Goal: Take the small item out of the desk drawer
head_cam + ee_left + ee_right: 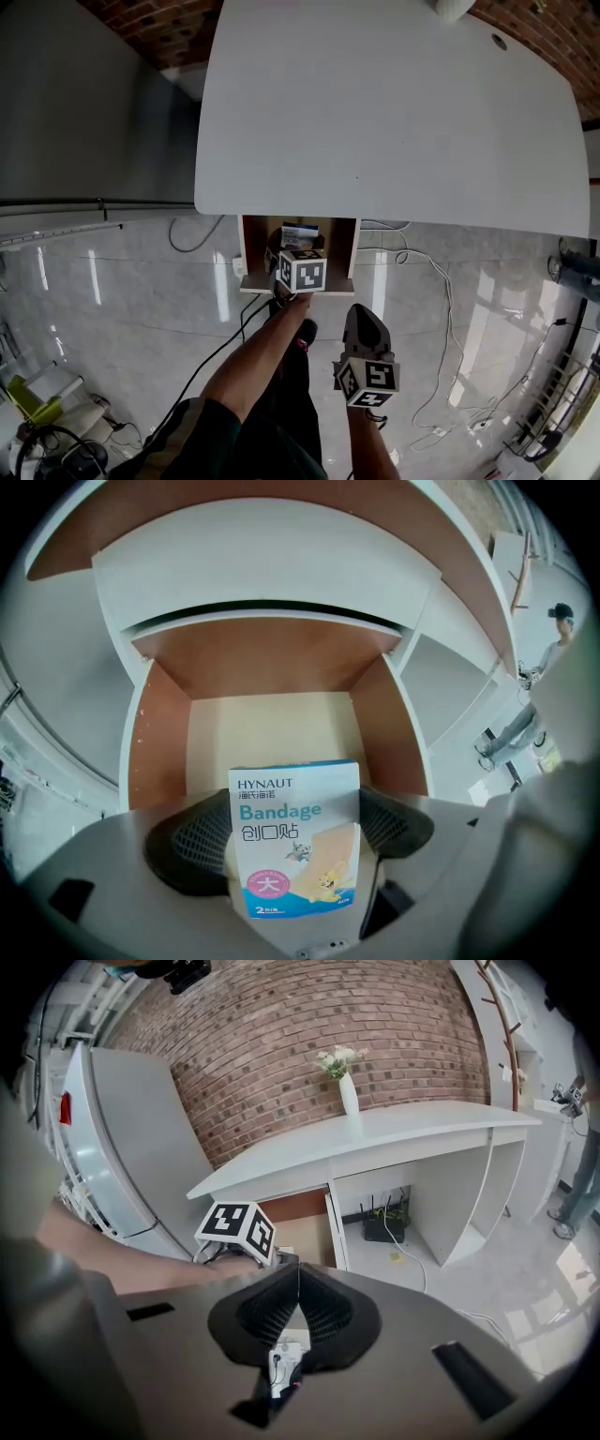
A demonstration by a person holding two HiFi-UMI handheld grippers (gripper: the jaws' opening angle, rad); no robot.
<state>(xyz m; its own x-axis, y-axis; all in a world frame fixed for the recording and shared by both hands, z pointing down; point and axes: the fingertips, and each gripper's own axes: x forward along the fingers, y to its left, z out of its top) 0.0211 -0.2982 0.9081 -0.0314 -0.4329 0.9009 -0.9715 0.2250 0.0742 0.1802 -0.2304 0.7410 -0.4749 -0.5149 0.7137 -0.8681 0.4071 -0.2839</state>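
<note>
– holding anything, the left gripper (292, 847)?

– yes. its jaws are closed onto a small bandage box (296, 803), with a dark ribbed pad (192, 841) on either side. the box stands upright, its blue-and-white printed front facing the camera.

– where's that box relative to the drawer?

– the head view shows the bandage box (300, 233) inside the outline of the open drawer (249, 253), towards the front. the left gripper (298, 247) reaches in from the person's side. the drawer (155, 742) has brown wooden walls and a pale bottom, and it's pulled out from under the white desk top (394, 112).

– is the box resting on the drawer bottom?

– can't tell. its lower edge is hidden by the gripper body.

– and the right gripper (298, 1283)?

– jaws pressed together, pad against pad. in the head view the right gripper (365, 323) hangs over the glossy tiled floor (141, 291). it's closer to the person than the drawer and clear of the box.

– anything else around?

– white cables (441, 300) trail across the floor beside the desk. the right gripper view shows a vase (348, 1087) of white flowers on the desk top (375, 1133) against a brick wall (328, 1016). it also shows the left gripper's marker cube (234, 1226) at the end of the person's forearm (112, 1251).
</note>
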